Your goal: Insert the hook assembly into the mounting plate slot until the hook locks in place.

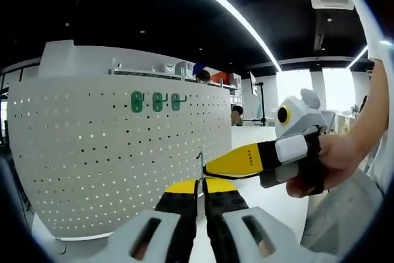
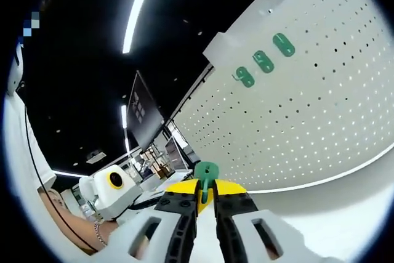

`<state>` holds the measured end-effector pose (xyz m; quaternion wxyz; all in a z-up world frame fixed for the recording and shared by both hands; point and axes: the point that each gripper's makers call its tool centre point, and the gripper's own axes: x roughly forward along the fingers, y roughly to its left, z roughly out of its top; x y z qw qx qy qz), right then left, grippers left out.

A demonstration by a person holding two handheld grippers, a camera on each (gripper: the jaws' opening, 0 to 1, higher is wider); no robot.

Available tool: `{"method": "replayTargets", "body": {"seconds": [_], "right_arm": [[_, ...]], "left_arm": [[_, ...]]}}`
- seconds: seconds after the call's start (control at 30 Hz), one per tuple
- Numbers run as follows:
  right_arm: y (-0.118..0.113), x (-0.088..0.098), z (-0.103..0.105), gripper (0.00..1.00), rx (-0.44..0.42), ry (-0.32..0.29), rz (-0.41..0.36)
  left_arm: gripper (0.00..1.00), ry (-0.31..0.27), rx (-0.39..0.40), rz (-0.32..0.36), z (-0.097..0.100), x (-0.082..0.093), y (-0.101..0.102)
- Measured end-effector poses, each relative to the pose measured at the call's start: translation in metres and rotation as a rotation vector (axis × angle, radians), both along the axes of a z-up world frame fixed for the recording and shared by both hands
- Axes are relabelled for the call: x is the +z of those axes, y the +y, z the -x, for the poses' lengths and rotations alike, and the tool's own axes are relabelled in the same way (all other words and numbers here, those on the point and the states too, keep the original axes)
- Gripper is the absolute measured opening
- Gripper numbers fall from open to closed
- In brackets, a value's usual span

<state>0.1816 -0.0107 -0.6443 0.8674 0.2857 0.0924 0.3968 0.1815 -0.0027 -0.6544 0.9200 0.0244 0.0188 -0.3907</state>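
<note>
A white pegboard mounting plate stands upright on the table, with three green hooks in a row near its top. My left gripper is shut on a thin hook assembly that sticks up edge-on between its yellow tips. The right gripper reaches in from the right in a hand and meets the same piece. In the right gripper view, the right gripper is shut on the green hook assembly, well short of the pegboard and its three hooks. The left gripper's body sits at the left.
White tabletop runs along the pegboard's foot. A hand and a mesh object are at the right. People stand behind the board. A dark monitor rises at the left of the board.
</note>
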Motion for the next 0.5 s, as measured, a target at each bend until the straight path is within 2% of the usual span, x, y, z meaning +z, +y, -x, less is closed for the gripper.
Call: {"method": "replayTargets", "body": {"seconds": [0.5], "right_arm": [[0.0003,-0.0033,-0.0009,0.01,-0.018,0.009,0.009]], "left_arm": [[0.03,0.008,0.01,0.0,0.0002,-0.0029,-0.0005]]}}
